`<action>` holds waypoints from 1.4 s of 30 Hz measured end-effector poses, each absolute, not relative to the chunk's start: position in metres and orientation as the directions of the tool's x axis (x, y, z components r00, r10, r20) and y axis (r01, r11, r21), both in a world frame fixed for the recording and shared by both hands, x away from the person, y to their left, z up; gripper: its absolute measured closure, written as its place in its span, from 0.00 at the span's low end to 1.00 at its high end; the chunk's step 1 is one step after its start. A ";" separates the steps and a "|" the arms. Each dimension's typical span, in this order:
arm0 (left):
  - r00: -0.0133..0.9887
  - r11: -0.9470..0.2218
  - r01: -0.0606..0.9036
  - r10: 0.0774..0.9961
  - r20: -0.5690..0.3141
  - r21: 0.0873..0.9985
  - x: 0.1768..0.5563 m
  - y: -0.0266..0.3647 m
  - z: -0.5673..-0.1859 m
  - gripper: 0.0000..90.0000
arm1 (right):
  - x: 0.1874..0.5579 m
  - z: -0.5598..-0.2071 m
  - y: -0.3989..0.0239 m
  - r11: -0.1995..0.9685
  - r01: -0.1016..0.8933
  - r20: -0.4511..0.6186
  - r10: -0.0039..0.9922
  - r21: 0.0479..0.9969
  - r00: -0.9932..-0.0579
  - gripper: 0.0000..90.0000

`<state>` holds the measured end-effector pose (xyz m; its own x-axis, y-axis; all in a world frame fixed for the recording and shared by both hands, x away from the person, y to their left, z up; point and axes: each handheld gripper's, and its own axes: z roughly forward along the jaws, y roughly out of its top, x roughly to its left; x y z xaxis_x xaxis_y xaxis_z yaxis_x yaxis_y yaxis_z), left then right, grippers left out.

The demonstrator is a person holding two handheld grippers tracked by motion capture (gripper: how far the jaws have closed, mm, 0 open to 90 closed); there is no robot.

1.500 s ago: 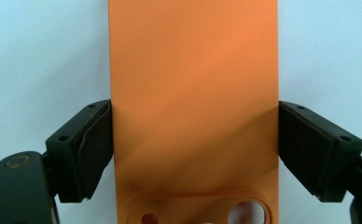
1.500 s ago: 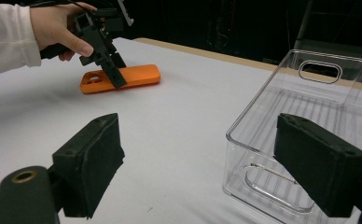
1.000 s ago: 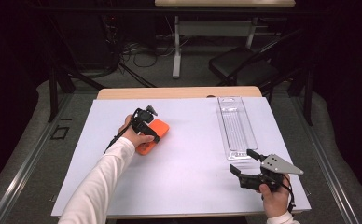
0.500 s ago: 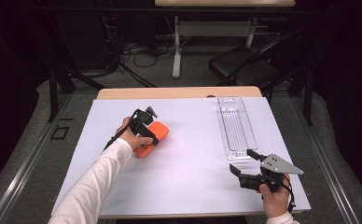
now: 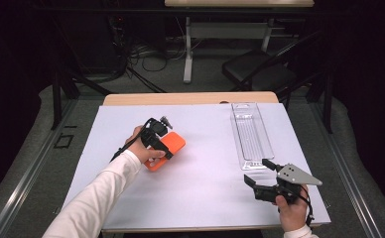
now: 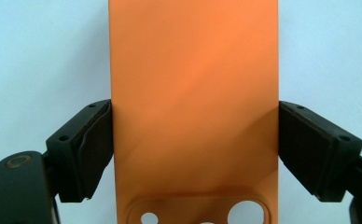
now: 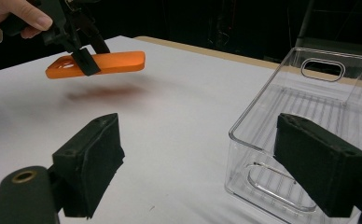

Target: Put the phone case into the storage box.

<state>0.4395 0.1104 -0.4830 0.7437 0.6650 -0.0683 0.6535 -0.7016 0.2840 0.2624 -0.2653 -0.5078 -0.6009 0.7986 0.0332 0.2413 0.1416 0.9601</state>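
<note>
Above the white table [image 5: 205, 193], the left gripper [image 5: 157, 135] grasps the orange phone case [image 5: 168, 148] while the right gripper [image 5: 260, 174] rests released near the clear tray [image 5: 252, 134]

One orange phone case [image 5: 164, 150], clamped by its long edges in the left tool [image 5: 157, 139] and lifted clear of the worktop [image 5: 205, 188], well to the left of the clear bin [image 5: 250, 134]. One clear plastic bin, long and narrow, with two handle cut-outs, one in each end wall. Two tools in all, the right tool [image 5: 256, 173] just beside the bin's near end with nothing between its parted pads; two hands, one worktop, one white sheet over it.
</note>
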 end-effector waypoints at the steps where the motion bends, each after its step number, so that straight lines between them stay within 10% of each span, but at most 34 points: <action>1: 0.748 -0.706 0.649 0.660 -0.069 0.283 0.438 0.109 -0.482 0.17 | 0.262 -0.508 -0.265 0.142 0.243 0.034 0.798 0.960 -0.601 0.16; 42: 0.851 -0.798 0.514 0.519 -0.074 0.315 0.389 0.076 -0.455 0.17 | 0.277 -0.493 -0.212 0.303 0.193 -0.070 0.681 0.933 -0.729 0.16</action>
